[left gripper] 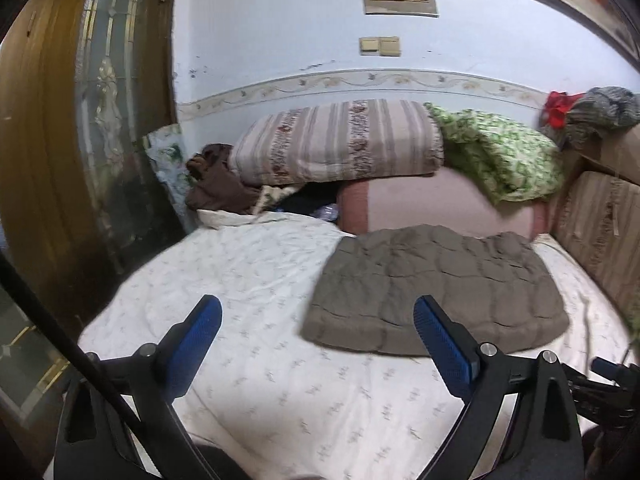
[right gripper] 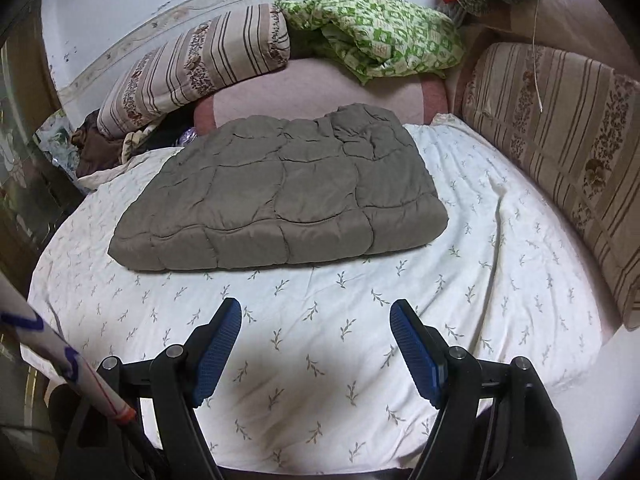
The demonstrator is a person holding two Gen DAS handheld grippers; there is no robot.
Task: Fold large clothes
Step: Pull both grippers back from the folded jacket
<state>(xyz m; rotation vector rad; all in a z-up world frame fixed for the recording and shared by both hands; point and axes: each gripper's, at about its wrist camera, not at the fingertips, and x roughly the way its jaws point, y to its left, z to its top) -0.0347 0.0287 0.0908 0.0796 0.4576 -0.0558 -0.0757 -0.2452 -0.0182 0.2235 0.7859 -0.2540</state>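
- Left gripper (left gripper: 318, 326) hangs over the sheet (left gripper: 248, 272), jaws spread wide, nothing between them.
- Right gripper (right gripper: 316, 320) likewise, jaws apart and empty above the sheet's near part.
- Just beyond both, the grey quilted coat (right gripper: 280, 192) lies folded flat on the sheet, touching neither gripper.
- Behind it, a pink blanket (right gripper: 304, 92), with a striped pillow (right gripper: 192, 68) and green cloth (right gripper: 380, 28) on top, against the wall (left gripper: 280, 32).

Left gripper (left gripper: 318, 314) held up, tilted slightly down, jaws spread wide with nothing between; right gripper (right gripper: 316, 316) pitched steeper down, blue pads (right gripper: 218, 344) apart, also empty.
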